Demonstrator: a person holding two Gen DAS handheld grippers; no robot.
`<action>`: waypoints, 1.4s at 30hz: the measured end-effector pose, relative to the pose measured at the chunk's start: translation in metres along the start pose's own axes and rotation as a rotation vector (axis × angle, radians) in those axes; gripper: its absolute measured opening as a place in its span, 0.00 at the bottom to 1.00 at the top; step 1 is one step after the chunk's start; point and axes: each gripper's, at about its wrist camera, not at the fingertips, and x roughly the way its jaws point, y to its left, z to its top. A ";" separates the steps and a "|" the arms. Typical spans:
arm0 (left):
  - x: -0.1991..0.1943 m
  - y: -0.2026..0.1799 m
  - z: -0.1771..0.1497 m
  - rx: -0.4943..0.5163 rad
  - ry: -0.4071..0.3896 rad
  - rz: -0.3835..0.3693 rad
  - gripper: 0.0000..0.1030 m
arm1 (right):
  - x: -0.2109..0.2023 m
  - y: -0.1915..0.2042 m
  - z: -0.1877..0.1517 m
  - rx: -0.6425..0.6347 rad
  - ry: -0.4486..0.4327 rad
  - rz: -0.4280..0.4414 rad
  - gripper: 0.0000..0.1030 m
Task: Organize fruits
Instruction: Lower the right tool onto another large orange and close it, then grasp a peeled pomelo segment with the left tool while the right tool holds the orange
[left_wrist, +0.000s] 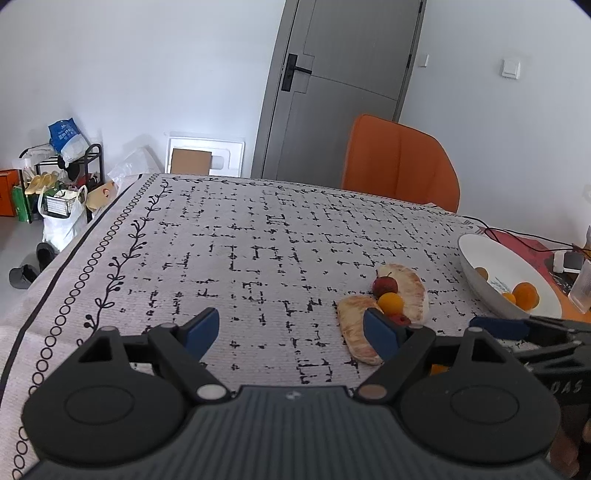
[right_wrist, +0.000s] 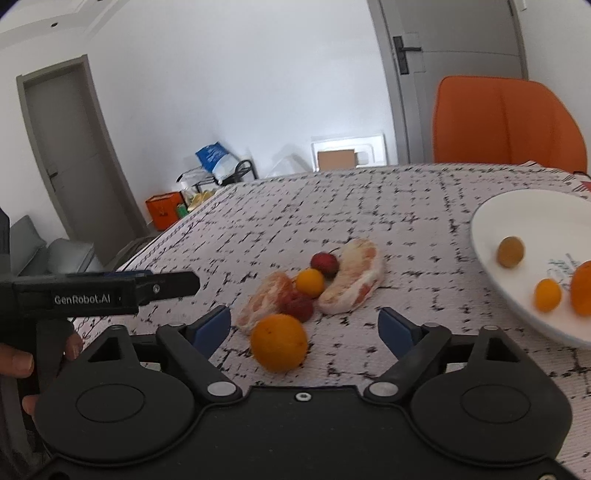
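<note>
A pile of fruit lies on the patterned tablecloth: two peeled pomelo segments (right_wrist: 351, 280) (right_wrist: 266, 299), a small orange fruit (right_wrist: 310, 282), red fruits (right_wrist: 324, 262) (right_wrist: 297, 306) and a larger orange (right_wrist: 279, 341). The white plate (right_wrist: 517, 210) at the right holds several small orange and yellow fruits (right_wrist: 548, 293). My right gripper (right_wrist: 304, 328) is open, its fingers either side of the larger orange, just short of it. My left gripper (left_wrist: 291, 332) is open and empty, left of the pile (left_wrist: 391, 302). The plate also shows in the left view (left_wrist: 491, 254).
An orange chair (left_wrist: 400, 162) stands at the table's far edge. Cables and small items (left_wrist: 569, 258) lie behind the plate. The table's left edge (left_wrist: 55, 273) drops to a cluttered floor with a shoe rack and bags.
</note>
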 end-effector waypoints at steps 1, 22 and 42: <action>0.000 0.001 0.000 -0.002 0.000 0.002 0.82 | 0.002 0.001 -0.001 -0.003 0.009 0.004 0.77; 0.020 -0.034 0.001 0.051 0.047 -0.072 0.68 | -0.018 -0.025 -0.006 0.038 -0.010 -0.014 0.33; 0.045 -0.056 -0.003 0.104 0.104 -0.044 0.28 | -0.048 -0.054 -0.005 0.092 -0.091 -0.076 0.33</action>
